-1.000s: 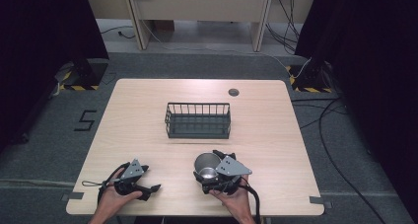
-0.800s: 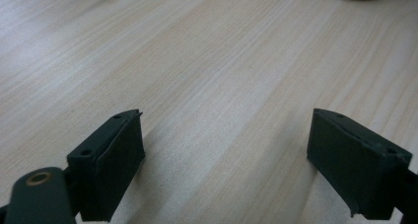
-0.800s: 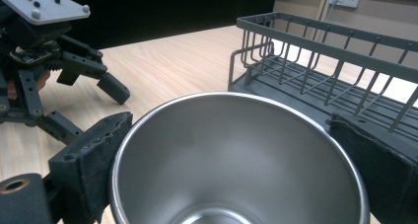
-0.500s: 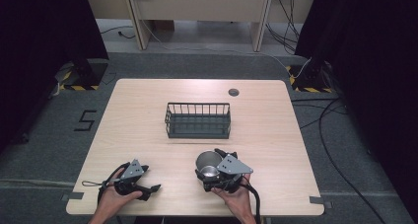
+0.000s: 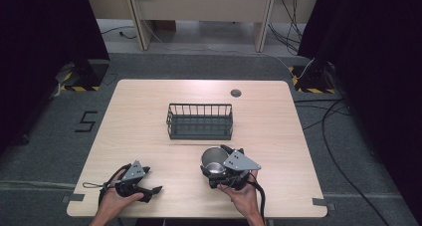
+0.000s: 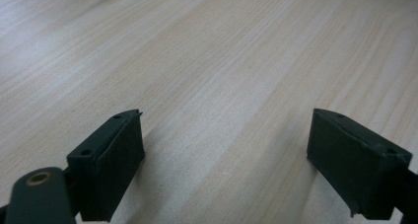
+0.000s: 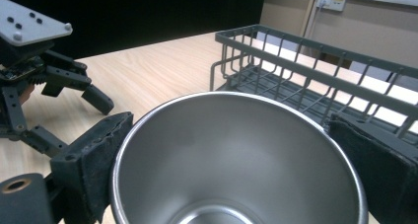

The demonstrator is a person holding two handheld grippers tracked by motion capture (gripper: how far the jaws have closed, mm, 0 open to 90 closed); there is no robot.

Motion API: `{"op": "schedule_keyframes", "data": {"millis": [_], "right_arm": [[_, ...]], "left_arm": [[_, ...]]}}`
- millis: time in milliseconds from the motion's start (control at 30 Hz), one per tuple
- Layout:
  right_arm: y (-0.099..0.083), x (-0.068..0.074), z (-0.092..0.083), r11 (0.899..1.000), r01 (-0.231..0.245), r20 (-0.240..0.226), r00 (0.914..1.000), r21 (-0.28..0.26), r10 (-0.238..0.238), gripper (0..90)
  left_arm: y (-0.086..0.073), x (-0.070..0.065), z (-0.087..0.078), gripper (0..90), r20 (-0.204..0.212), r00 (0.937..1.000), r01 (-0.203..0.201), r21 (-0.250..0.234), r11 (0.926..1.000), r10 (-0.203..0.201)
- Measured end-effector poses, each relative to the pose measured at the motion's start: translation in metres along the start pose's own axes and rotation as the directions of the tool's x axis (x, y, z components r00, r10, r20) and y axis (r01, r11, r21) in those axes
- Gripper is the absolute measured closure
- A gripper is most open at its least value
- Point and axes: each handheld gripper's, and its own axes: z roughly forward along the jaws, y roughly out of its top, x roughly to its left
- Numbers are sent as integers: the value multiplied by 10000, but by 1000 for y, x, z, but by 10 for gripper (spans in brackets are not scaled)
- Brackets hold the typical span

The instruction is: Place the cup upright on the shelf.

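Note:
A steel cup [image 5: 212, 157] stands on the wooden table [image 5: 278, 136], near the front edge and right of centre. My right gripper [image 5: 219, 165] is shut on it. In the right gripper view both black pads press the rim of the cup [image 7: 236, 160], whose inside looks empty. My left gripper [image 5: 152, 181] rests at the front left in a hand. In the left gripper view its jaws stand wide open [image 6: 229, 130] over bare wood. From the right gripper view, the left gripper [image 7: 74, 120] lies off to the cup's left, fingers spread.
A dark wire basket [image 5: 200, 121] sits at the table's middle, just beyond the cup, and looks empty; it shows close behind the cup as the basket [image 7: 315, 81]. A small round cable port [image 5: 235, 92] marks the far edge.

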Motion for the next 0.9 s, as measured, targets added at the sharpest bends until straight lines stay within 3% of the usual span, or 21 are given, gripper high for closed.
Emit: {"op": "schedule_keyframes", "data": {"millis": [900], "right_arm": [[28,-13,2,9995,-103,22,9999,305,103,66]], "left_arm": [[0,0,0,136,-13,10000,19,-7,10000,-19]]}}
